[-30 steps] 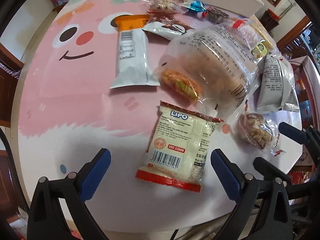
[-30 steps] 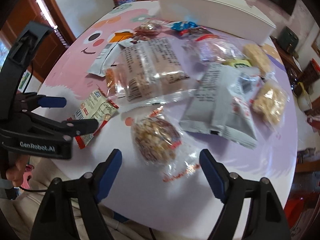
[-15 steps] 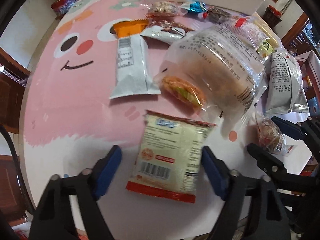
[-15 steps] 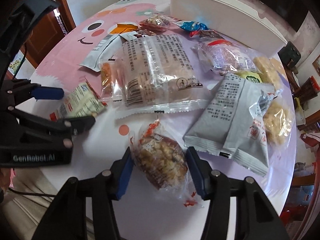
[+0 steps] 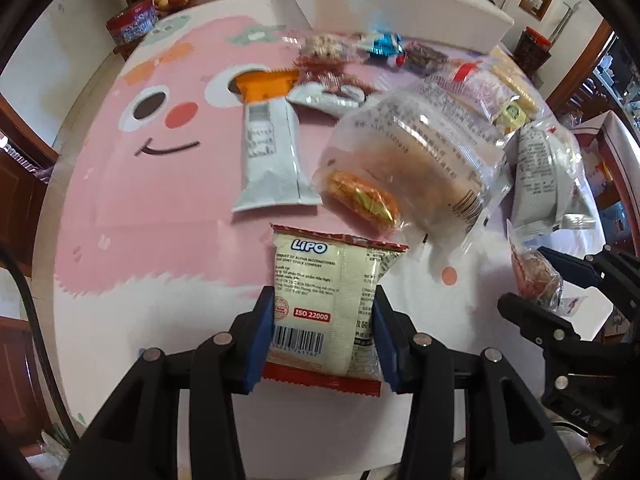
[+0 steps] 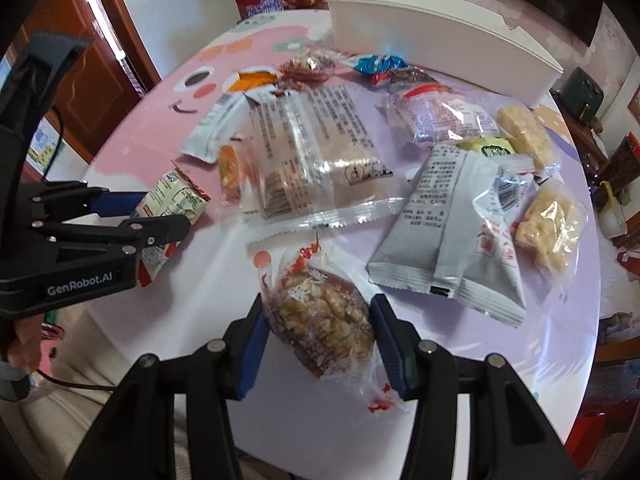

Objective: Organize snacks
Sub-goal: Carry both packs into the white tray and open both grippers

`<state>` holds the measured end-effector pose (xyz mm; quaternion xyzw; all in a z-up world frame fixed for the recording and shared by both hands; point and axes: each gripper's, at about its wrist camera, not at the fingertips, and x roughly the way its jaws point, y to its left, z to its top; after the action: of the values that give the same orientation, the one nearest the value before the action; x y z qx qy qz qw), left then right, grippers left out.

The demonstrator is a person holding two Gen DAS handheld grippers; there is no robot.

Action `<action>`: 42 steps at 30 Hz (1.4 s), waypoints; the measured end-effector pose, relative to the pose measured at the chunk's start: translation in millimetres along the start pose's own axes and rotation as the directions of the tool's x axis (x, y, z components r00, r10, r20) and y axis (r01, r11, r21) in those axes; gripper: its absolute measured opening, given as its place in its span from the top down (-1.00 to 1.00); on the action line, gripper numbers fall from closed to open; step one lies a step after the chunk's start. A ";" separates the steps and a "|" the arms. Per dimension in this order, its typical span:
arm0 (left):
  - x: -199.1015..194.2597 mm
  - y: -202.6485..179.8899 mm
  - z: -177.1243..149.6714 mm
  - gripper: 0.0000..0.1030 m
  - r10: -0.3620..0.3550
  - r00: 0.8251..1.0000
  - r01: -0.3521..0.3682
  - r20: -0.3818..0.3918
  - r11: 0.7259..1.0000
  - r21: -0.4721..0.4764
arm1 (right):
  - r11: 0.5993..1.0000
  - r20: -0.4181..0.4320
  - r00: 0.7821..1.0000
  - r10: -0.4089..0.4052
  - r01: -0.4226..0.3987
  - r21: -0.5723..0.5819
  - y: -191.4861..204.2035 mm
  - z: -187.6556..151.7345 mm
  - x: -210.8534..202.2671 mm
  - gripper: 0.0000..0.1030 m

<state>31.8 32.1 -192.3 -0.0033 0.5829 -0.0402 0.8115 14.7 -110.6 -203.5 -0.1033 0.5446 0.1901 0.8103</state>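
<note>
Two grips: each gripper has a packet at the near edge of the surface (image 6: 208, 276).
Left fingers: left gripper (image 5: 324, 340) has just closed; fingers clamp the Lipo packet (image 5: 332, 300) by its long sides, long axis pointing away toward the far edge.
Right fingers: right gripper (image 6: 320, 336) clamped on the nut cake packet (image 6: 324, 320), lying straight between the fingers.
Bin: white bin (image 6: 436, 36) at the far edge, beyond the loose snacks.
Nearer hand: the right, I judge, since the bin sits toward its side.
</note>
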 end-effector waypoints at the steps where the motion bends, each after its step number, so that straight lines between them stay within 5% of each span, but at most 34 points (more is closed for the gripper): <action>1: -8.0 1.8 -0.3 0.15 0.004 1.000 -0.004 0.020 1.000 0.005 | 1.000 0.007 1.000 0.015 -0.015 0.010 -0.9 0.0 -4.5 0.02; 7: -57.0 1.1 14.1 0.15 0.006 0.992 -0.008 0.126 1.000 0.016 | 0.985 0.091 0.985 0.147 -0.154 0.081 -15.6 7.8 -44.3 0.02; 13: -113.0 -7.2 40.2 0.15 -0.044 0.973 0.032 0.227 0.998 0.054 | 0.975 0.199 0.963 0.180 -0.201 0.092 -20.0 30.9 -93.7 0.02; 22: -186.8 -29.6 107.3 0.14 -0.055 0.927 0.006 0.372 0.991 0.132 | 0.995 0.349 0.934 0.077 -0.097 0.039 -28.7 98.1 -181.4 0.01; 29: -224.4 -37.5 189.7 0.14 -0.022 0.899 -0.039 0.436 0.991 0.129 | 0.997 0.413 0.911 -0.006 -0.024 0.068 -65.2 181.1 -228.7 0.00; 37: -212.3 -48.5 298.4 0.13 0.058 0.873 -0.123 0.484 0.987 0.104 | 0.978 0.388 0.914 -0.113 0.033 0.208 -138.9 295.2 -192.3 0.00; 42: -146.7 -42.3 357.0 0.13 0.060 0.905 -0.090 0.421 0.994 0.054 | 0.950 0.321 0.945 -0.069 -0.036 0.311 -188.4 338.8 -122.3 0.20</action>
<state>320.5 -14.8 63.1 0.0397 0.3930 -0.0283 0.9183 338.7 -178.4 32.4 0.0548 0.4247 0.1090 0.8971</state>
